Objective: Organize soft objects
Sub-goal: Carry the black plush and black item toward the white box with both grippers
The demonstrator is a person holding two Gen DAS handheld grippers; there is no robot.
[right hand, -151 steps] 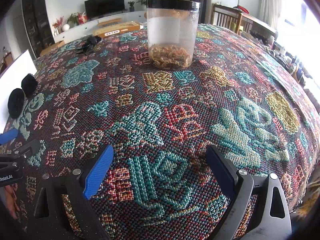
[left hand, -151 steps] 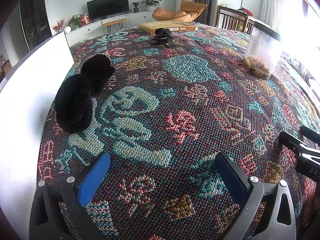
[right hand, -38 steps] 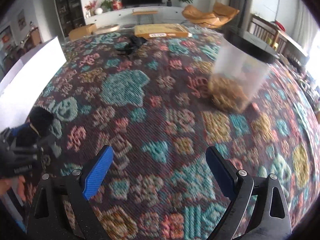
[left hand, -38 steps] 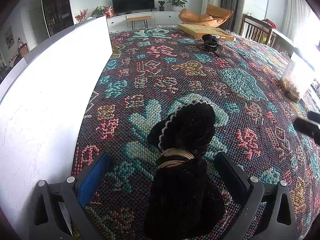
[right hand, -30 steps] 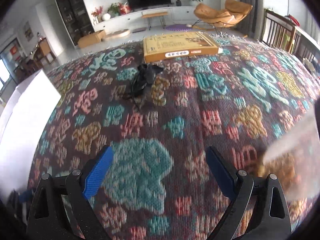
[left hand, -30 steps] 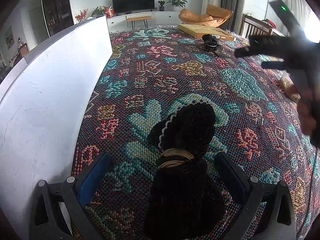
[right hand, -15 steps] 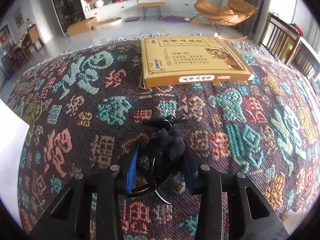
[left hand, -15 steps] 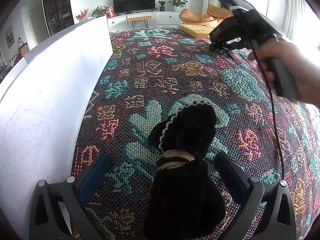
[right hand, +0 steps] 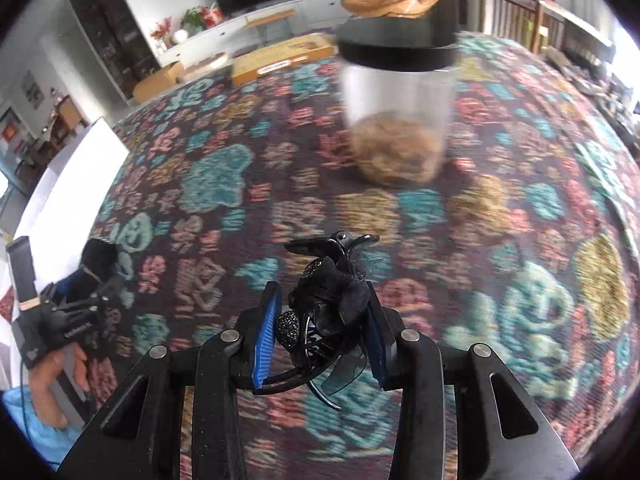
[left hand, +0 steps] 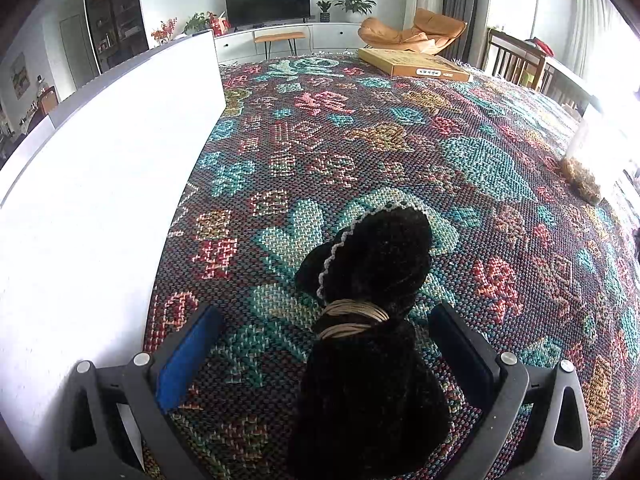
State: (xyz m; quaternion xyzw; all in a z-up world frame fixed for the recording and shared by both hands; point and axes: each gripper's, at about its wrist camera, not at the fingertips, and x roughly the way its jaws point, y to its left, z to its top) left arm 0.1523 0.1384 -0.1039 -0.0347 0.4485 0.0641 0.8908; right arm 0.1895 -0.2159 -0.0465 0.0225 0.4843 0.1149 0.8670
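Note:
A black fuzzy soft piece [left hand: 372, 312], cinched by a tan band [left hand: 354, 317] and edged with pale trim, lies on the patterned woven cloth [left hand: 400, 140]. My left gripper [left hand: 324, 344] is open around its near half, with one finger on each side. My right gripper [right hand: 322, 316] is shut on a black hair clip with a fabric bow [right hand: 332, 292] and holds it above the cloth. The left gripper [right hand: 72, 320] with the fuzzy piece also shows at the left of the right wrist view.
A white board [left hand: 100, 168] stands along the cloth's left side. A clear jar with a black lid [right hand: 396, 108] holding tan material stands ahead of my right gripper, and it shows at the right edge [left hand: 588, 160]. A flat yellow box [left hand: 412, 66] lies at the far end.
My right gripper has lifted the black hair clip off the far cloth and carried it back toward the jar. My left gripper has stayed open around the fuzzy piece.

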